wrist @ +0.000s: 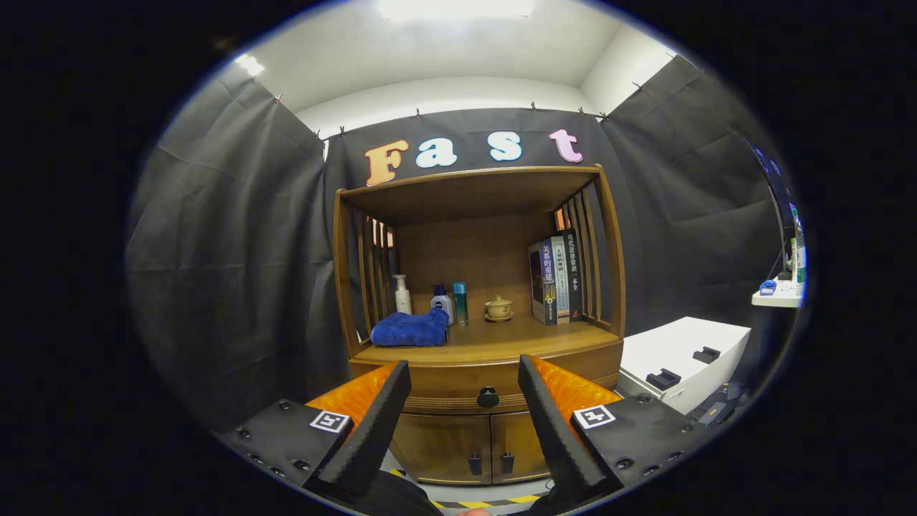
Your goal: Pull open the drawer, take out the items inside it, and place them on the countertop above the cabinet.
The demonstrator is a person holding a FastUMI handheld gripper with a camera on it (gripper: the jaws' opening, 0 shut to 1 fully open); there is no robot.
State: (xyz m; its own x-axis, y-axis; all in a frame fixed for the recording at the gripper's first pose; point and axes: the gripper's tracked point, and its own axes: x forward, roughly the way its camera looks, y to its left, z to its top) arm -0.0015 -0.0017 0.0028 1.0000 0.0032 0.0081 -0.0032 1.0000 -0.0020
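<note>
A wooden cabinet (609,244) stands ahead against the booth wall. Its drawer (458,390) is shut, with a round dark knob (488,396) at its middle. My gripper (464,373) is open, its two fingers spread wide and apart from the cabinet; the knob appears between the fingertips, some way beyond them. The countertop (501,342) above the drawer carries a crumpled blue towel (410,330), a white pump bottle (402,294), a white and blue bottle (441,301), a teal can (460,302), a small lidded tea bowl (498,308) and upright books (556,279).
Two lower doors (469,444) with dark handles sit under the drawer. A white box (684,358) stands to the cabinet's right, and a small white shelf (777,295) hangs further right. Yellow-black tape (501,502) marks the floor in front.
</note>
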